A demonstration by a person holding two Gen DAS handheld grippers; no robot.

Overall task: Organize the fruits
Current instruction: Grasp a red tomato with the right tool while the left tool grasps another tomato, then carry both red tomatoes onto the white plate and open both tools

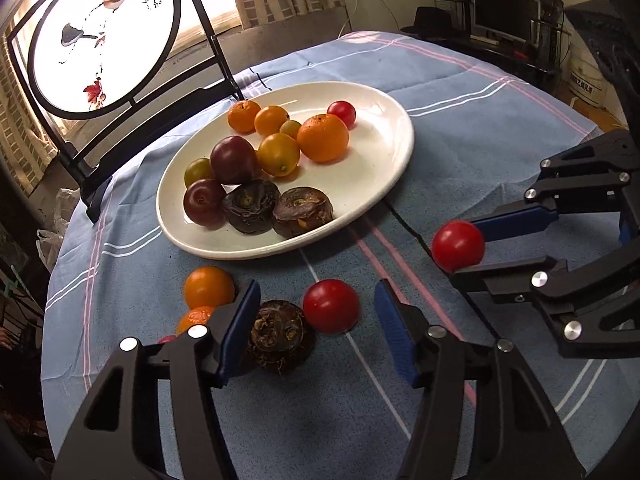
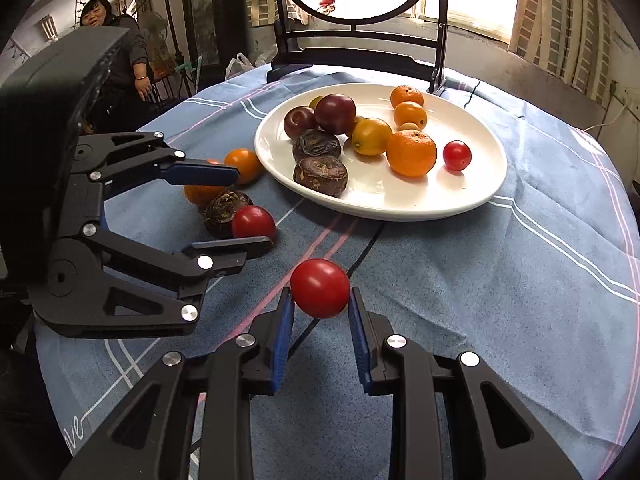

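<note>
My right gripper sits low and near, its blue pads clamped on a red tomato at the tips. My left gripper hangs to its left, jaws spread wide, nothing pinched between them.

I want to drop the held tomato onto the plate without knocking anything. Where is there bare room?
The white plate is bare along its near and right side, between the big orange and the rim, around the lone small tomato. Its left half is crowded with plums and dark fruits. The right gripper holds the red tomato.
</note>
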